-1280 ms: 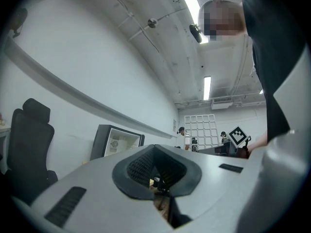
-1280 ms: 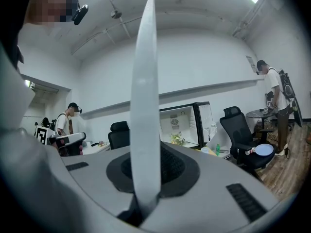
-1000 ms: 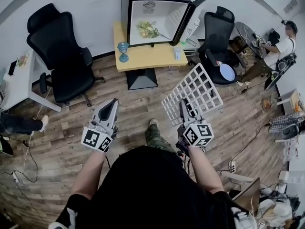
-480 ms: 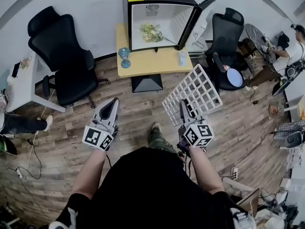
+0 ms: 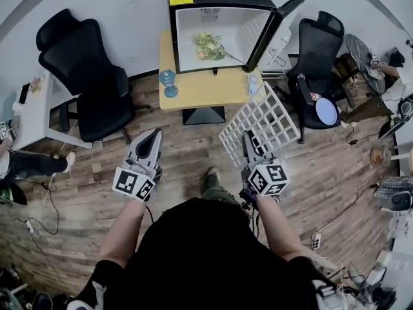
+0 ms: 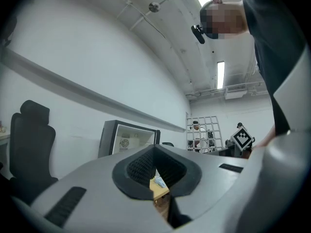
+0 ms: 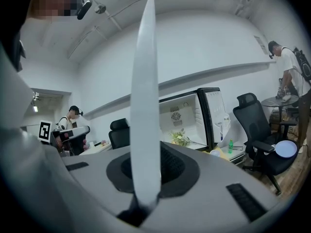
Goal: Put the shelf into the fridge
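Observation:
A white wire grid shelf (image 5: 261, 126) hangs tilted in the air, held by its near edge in my right gripper (image 5: 248, 142), which is shut on it. In the right gripper view the shelf (image 7: 146, 106) runs edge-on as a tall white strip between the jaws. The small black fridge (image 5: 219, 18) stands open on a yellow table (image 5: 200, 86), door swung to the right, with greens (image 5: 208, 44) inside. My left gripper (image 5: 150, 141) is shut with nothing in it, held over the wood floor at the left. The fridge (image 6: 127, 137) and the shelf (image 6: 204, 130) both show in the left gripper view.
A blue glass (image 5: 168, 79) and a small bottle (image 5: 253, 82) stand on the yellow table. Black office chairs stand at the left (image 5: 84, 70) and the right (image 5: 319, 57). A white desk (image 5: 29, 118) is at far left. Cables lie on the floor.
The view has shifted so the fridge and table sit slightly lower and nearer. Both grippers keep their pose, the shelf still held in the right one.

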A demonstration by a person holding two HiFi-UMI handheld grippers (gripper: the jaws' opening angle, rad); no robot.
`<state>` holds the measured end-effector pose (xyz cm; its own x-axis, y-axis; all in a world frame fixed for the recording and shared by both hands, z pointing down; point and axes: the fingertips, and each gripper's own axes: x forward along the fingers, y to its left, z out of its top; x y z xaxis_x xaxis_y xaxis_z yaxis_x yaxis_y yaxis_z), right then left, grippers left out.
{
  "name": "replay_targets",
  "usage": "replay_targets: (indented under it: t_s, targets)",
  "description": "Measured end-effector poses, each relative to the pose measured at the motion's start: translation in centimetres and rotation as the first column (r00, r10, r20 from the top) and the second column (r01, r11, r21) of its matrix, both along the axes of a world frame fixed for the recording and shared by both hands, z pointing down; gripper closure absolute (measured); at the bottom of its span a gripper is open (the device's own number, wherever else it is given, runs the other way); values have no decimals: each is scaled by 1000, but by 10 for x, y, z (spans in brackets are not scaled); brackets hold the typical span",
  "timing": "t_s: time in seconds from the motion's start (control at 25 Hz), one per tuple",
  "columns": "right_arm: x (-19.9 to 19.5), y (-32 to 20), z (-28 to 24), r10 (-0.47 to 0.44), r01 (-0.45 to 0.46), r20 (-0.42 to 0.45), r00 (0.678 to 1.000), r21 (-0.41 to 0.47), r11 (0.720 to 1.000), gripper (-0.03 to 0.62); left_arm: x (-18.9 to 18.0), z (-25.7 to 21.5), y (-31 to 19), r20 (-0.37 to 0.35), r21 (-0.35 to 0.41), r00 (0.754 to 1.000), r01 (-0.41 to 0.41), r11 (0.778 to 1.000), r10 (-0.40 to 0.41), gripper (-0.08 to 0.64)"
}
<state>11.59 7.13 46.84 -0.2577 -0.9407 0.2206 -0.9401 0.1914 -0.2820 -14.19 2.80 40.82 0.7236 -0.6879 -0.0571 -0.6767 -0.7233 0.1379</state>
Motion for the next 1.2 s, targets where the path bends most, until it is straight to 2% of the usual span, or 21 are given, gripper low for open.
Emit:
replay_targets:
  t_s: [0.68,1.2]
  targets:
    - [66,-80,15,-67,67,-7,998,-30,997,545,60,12,-69,39,-2,998,58,998,-58,540]
    - [82,-112,22,-155,155,-2,988,-9,988,545,99,8,-92,30,25,996,87,996,-88,540]
